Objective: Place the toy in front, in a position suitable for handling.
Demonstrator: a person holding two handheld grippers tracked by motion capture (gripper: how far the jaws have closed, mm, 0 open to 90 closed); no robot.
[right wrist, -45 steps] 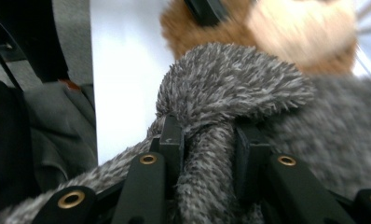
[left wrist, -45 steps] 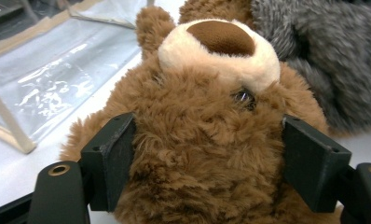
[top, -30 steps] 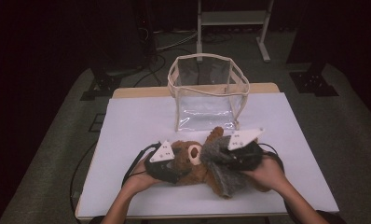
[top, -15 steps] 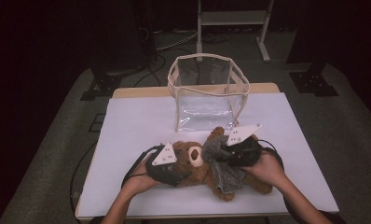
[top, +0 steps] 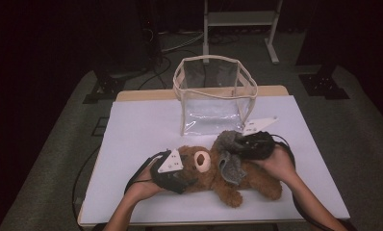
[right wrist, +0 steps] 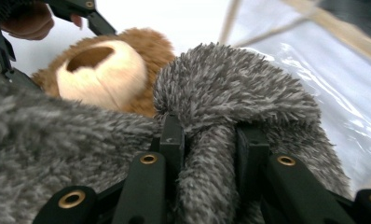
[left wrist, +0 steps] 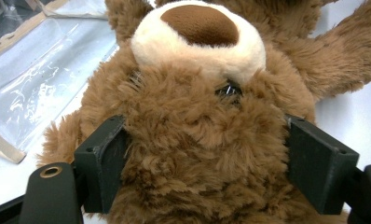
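Observation:
A brown teddy bear (top: 257, 180) lies on its back on the white table (top: 141, 125), head toward the left. My left gripper (top: 182, 180) is shut on the bear's head (left wrist: 197, 130), with a pad (left wrist: 102, 163) pressed into the fur on each side, below the cream muzzle. My right gripper (top: 235, 150) sits over the bear's chest, shut on a fold of grey furry cloth (top: 230, 163). In the right gripper view the cloth (right wrist: 230, 88) bunches up between the jaws of the right gripper (right wrist: 209, 140), and the bear's muzzle (right wrist: 104, 70) shows behind it.
A clear plastic bag (top: 213, 96) with beige trim stands open just beyond the bear, close to my right gripper. Cables trail off the table's front edge. Bare table lies left of the bag and in front of the bear.
My right gripper has carried the grey cloth away from the front edge toward the bag, uncovering the bear's belly and legs. The left gripper has stayed on the head.

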